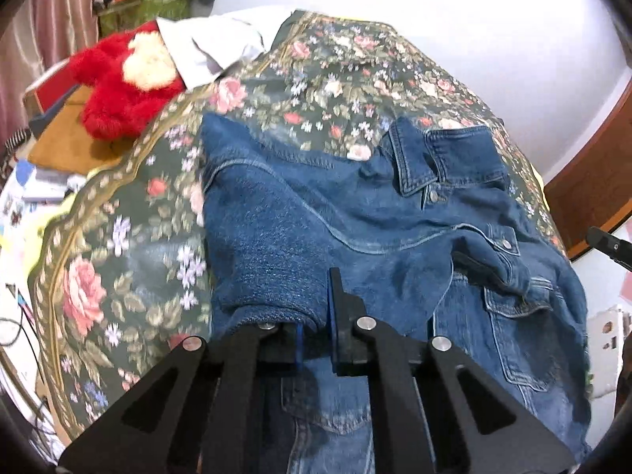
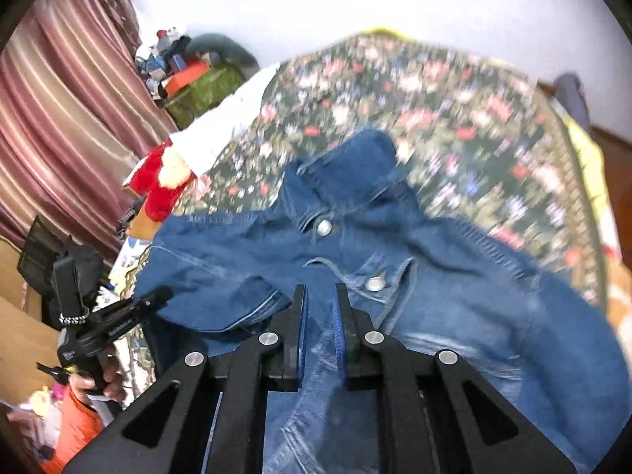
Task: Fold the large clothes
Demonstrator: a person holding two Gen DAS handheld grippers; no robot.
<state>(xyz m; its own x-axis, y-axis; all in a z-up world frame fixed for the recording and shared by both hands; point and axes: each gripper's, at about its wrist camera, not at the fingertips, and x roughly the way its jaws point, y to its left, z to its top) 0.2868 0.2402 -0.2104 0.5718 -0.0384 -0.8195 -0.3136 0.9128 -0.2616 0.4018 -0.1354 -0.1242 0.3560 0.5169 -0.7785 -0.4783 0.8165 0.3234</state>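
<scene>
Denim jacket [image 1: 355,229] spread on a floral bedspread [image 1: 118,268], collar [image 1: 438,158] toward the far wall, front with metal buttons facing up. Left gripper [image 1: 316,316] clamped narrow on a rolled denim edge at the jacket's near left side, cloth bunched between and over the fingers [image 1: 343,316]. Right gripper [image 2: 320,316] likewise pinched nearly closed on a pale strip of denim at the jacket's near hem, fabric caught between the blue pads [image 2: 339,324]. Left of the jacket, at the bedspread's edge: a red plush toy [image 1: 118,87], with white cloth [image 1: 209,47] just beyond it. Farther left of the jacket, striped curtains [image 2: 59,118]. In the right wrist view, the other gripper's handle in a hand [image 2: 98,379] just left of the jacket, orange sleeve [image 2: 75,426] below it. Much of the right wrist view blurred.
</scene>
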